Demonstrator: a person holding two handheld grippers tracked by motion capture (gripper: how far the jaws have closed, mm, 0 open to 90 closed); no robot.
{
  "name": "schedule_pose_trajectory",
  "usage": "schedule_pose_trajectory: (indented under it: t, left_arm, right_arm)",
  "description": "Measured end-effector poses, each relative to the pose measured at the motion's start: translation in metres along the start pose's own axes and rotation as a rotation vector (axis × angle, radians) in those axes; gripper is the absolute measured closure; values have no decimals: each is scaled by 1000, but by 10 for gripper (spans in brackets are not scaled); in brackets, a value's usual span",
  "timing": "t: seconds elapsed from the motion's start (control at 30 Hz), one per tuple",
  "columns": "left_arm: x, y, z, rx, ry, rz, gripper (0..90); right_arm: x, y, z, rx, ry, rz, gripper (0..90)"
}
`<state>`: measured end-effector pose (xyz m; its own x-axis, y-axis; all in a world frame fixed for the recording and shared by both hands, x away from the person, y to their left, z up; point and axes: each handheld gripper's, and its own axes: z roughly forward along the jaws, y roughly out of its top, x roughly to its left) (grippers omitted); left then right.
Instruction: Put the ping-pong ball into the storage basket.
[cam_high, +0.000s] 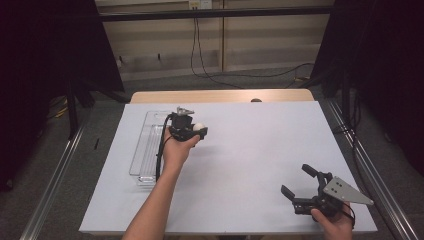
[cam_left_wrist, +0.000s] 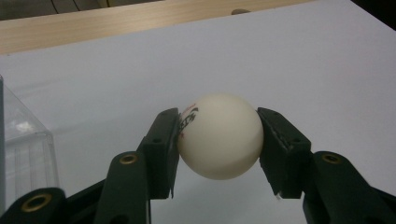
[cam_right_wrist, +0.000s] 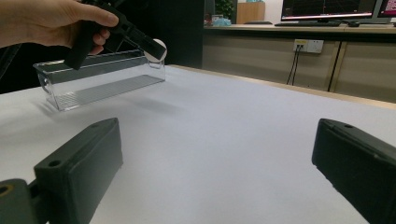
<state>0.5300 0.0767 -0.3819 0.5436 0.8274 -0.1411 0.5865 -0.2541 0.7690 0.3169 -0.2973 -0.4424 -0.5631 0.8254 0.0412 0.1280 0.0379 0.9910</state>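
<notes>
I am holding a small white round plastic ball (cam_left_wrist: 219, 136) in my left tongs (cam_high: 199, 131). Both black pads are pressing on its sides, so the ball is hanging in the air above the big white sheet (cam_high: 250, 150) that is covering the table. My left hand (cam_high: 176, 149) is sitting at about 10 o'clock on the sheet. Just beside it, toward 9 o'clock, a long clear plastic box (cam_high: 146, 145) is lying near the sheet's left edge. The ball is hanging just past the box's right wall, not over the inside of it.

My right tongs (cam_high: 296, 181) are resting at about 4 o'clock, close to the near edge, and their jaws are standing wide open with nothing between them. My right hand (cam_high: 334, 222) is gripping them from behind.

A wide bare stretch of sheet is lying between my two hands. At 12 o'clock a strip of pale wood tabletop (cam_high: 220, 96) is peeking out beyond the sheet. Past that, grey floor and black cables (cam_high: 200, 60) are running along a tan wall.
</notes>
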Motion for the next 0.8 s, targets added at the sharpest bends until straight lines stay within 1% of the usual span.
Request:
schedule_pose_trajectory:
  t: [0.03, 0.07, 0.1, 0.13, 0.2, 0.23, 0.33, 0.37, 0.4, 0.43, 0.5, 0.53, 0.57, 0.6, 0.63, 0.67, 0.73, 0.77, 0.8]
  left_arm:
    - [0, 0, 0, -6, 4, -8, 512]
    - [-1, 0, -1, -15, 1, -18, 512]
    - [0, 0, -2, -1, 4, -2, 512]
    - [1, 0, -3, 2, -1, 2, 512]
    - [0, 0, -3, -17, -2, -19, 512]
    - [1, 0, -4, -7, -6, -7, 512]
    - [2, 0, -6, -6, -3, -8, 512]
    - [1, 0, -6, -16, 6, -20, 512]
    - [2, 0, -6, -18, 7, -21, 512]
    - [4, 0, -8, -1, 0, -1, 512]
    - [4, 0, -8, -8, -1, -13, 512]
    - [4, 0, -8, -7, 0, -10, 512]
    - [3, 0, -8, -17, 4, -26, 512]
    - [3, 0, -9, -17, 6, -26, 512]
    - [5, 0, -11, 3, 9, -1, 512]
    - [4, 0, -10, -10, 9, -21, 512]
    - [6, -1, -11, -7, 5, -11, 512]
    - [5, -1, -11, -15, 5, -30, 512]
    - [5, -1, -11, -16, 4, -28, 512]
  right_arm:
    - [1, 0, 0, -3, -4, 9, 12]
    - [0, 0, 0, -1, 1, 3, 12]
    - [0, 0, 0, -1, 2, 4, 12]
    - [1, 0, 0, 1, 2, 5, 12]
    - [1, 0, 0, 1, 3, 5, 12]
    - [1, 0, 0, 1, 3, 5, 13]
    - [0, 0, 0, 0, 2, 3, 12]
    - [0, 0, 0, 1, 3, 4, 12]
    - [0, 0, 0, 1, 3, 3, 12]
    - [0, 0, 0, 1, 2, 3, 12]
    - [0, 0, 0, 0, 3, 3, 12]
    - [0, 0, 0, 1, 3, 2, 12]
    - [1, 0, 0, 3, 3, 4, 12]
    - [1, 0, 0, 3, 0, 8, 12]
    - [1, 0, 0, 3, 0, 8, 12]
    - [1, 0, 0, 6, 4, -1, 12]
    - [1, 1, 0, 4, 1, -4, 12]
    - [1, 1, 0, 3, 0, -4, 12]
    - [1, 0, 0, 4, 1, -3, 12]
